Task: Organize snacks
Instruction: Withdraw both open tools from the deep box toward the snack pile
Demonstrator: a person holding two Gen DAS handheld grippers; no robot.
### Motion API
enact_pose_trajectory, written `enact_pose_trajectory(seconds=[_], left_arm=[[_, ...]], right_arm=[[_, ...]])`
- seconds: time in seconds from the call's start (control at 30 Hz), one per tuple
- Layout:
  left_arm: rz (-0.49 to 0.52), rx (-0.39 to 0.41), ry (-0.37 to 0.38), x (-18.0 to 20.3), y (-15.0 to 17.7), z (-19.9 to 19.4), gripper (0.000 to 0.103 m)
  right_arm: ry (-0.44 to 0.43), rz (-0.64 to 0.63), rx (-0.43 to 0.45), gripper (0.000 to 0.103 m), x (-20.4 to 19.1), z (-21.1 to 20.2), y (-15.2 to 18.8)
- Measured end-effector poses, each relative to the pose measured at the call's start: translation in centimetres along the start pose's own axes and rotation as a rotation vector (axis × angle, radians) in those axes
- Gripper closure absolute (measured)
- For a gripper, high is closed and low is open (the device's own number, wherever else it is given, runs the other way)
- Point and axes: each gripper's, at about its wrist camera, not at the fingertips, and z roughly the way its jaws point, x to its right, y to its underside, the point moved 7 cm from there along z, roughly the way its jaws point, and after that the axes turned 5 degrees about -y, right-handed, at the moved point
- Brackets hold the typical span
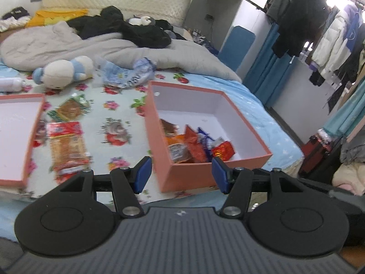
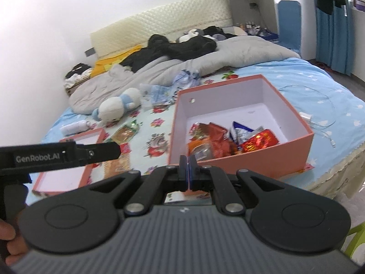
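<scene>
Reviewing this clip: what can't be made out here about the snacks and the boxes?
- Pink box: snacks overlap; count unclear in both views.
- Box lid: cut off by the left wrist frame's left edge; partly behind the left gripper in the right wrist view.
- Long snack pack: print blurred.
- Right gripper: shut, holds nothing.

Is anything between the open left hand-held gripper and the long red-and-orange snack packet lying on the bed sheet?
Nothing visible: the left hand-held gripper is open and empty, and the long red-and-orange snack packet lies exposed on the floral sheet.
</scene>
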Motion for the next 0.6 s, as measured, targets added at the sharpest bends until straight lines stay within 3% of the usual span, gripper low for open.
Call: enact_pose_trajectory(seconds=[0.3,0.6], left_arm=[[-0.093,0.043,-0.104,-5.8,2.3,-4.3,0.040],[-0.142,0.012,-0.180,-10.2,4.5,-4.4,0.039]], right_arm=[[-0.107,-0.070,-0.040,0.098,-4.2,0.6,2.2],[-0.213,-0.149,-0.113,0.096,-7.5,1.6,4.9]])
